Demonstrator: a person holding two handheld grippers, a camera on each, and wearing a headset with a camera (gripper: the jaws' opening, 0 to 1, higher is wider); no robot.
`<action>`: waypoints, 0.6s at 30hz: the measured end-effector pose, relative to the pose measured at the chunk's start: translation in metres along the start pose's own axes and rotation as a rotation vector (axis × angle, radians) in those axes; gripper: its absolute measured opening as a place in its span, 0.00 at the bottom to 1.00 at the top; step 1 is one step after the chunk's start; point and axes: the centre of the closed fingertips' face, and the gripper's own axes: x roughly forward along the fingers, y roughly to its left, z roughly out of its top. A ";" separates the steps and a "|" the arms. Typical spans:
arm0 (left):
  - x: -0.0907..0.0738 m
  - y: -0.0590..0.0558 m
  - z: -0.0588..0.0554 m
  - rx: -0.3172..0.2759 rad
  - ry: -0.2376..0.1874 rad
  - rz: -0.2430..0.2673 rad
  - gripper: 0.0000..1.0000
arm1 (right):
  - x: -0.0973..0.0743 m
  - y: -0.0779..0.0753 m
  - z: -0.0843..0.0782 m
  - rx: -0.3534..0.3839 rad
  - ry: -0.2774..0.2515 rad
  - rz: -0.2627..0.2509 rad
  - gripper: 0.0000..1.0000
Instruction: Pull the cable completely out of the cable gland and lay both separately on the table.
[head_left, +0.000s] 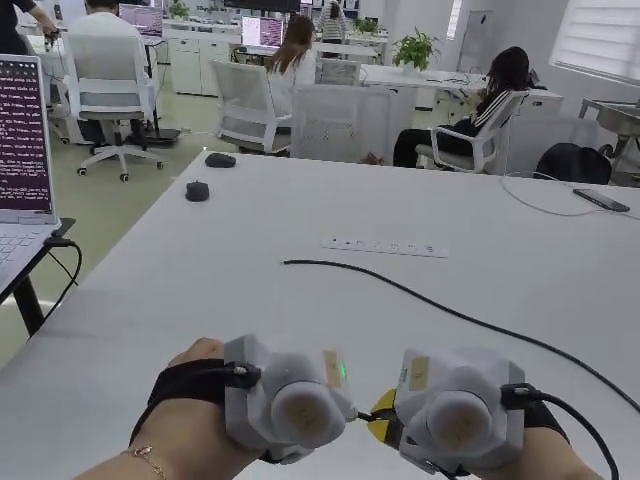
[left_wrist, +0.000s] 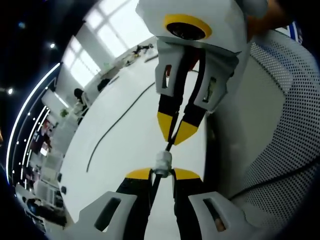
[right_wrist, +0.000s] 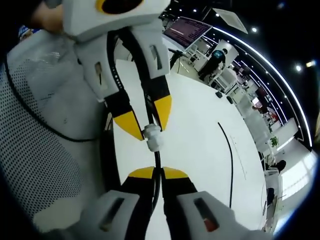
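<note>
Low over the near edge of the white table, my two grippers meet tip to tip. My left gripper is shut on the small white cable gland, which sits at its yellow fingertips. A thin black cable runs out of the cable gland into my right gripper, which is shut on it a short way off. In the head view the left gripper and right gripper face each other. The black cable trails across the table to the right.
A white power strip lies mid-table beyond the cable. Two black mice sit far left, a laptop stands at the left edge and a phone lies far right. A white mesh chair back stands close behind the grippers.
</note>
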 end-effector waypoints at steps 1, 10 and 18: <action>0.000 0.000 0.000 -0.006 -0.002 0.001 0.16 | 0.000 -0.001 -0.002 0.002 0.010 -0.004 0.03; -0.002 0.004 0.001 -0.008 -0.005 0.022 0.16 | -0.002 -0.005 -0.017 0.040 0.069 -0.015 0.03; -0.005 0.002 0.014 0.010 -0.054 0.020 0.16 | 0.002 -0.002 -0.018 0.054 0.076 0.006 0.05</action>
